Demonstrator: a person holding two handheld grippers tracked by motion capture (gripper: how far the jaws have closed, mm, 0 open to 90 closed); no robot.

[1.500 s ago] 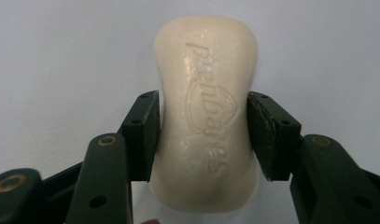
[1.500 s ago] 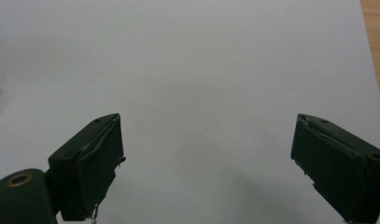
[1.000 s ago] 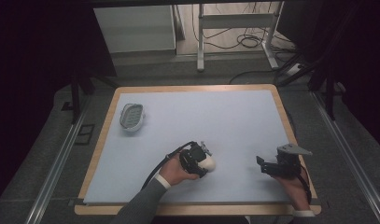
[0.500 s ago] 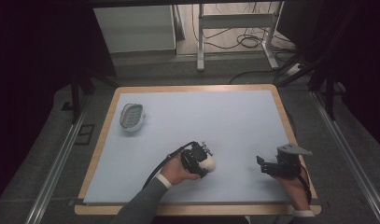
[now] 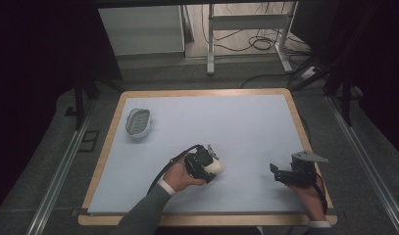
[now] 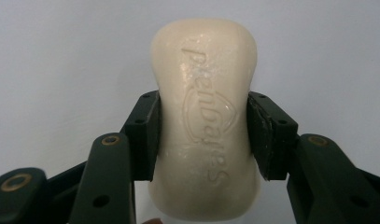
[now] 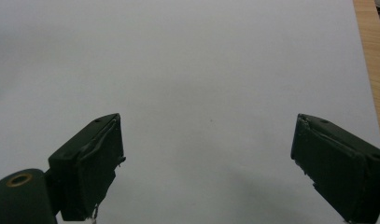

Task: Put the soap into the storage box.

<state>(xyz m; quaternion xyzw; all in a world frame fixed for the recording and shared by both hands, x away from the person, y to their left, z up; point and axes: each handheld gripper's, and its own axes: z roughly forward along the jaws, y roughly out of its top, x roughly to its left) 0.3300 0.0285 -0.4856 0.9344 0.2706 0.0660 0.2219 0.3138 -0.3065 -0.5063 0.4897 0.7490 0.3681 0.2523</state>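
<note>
Gripping the soap [image 6: 204, 116] at its waist, the left gripper [image 5: 207, 164] is holding it near the counter's [image 5: 246, 127] near middle, fingers clamped; the dish [image 5: 138, 122] far left is waiting, right gripper [image 7: 206, 158] gaping empty.

Waxy embossed soap bar [image 6: 204, 116], matt tabletop [image 5: 246, 132]

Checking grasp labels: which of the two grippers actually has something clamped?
The left gripper: its pads press both sides of the cream soap bar. The right gripper stands wide open over the bare blue mat.
</note>
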